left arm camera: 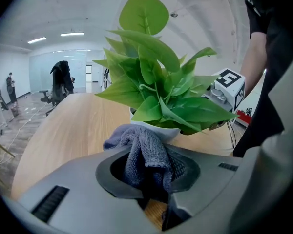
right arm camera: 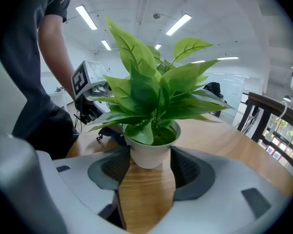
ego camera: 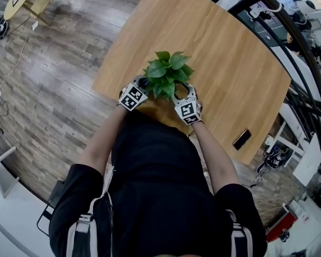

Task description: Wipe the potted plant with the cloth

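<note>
The right tool (right arm camera: 147, 179) clamps the potted plant (right arm camera: 150, 152) between its jaws, likely steadying it on the desk (right arm camera: 146, 204), while the left tool (left arm camera: 149, 179) pinches the cloth (left arm camera: 142, 152) just before the pot.

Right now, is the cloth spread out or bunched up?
Bunched up: the cloth is a crumpled wad clamped between the left gripper's jaws, beside the pot.

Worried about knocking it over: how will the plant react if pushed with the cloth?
Probably top-heavy: the leaves spread wider than the small pot, so a high push might tip it. The right hand-held gripper holds the pot between its jaws, which should steady it. The leaves look thin and would likely bend under the soft cloth.
</note>
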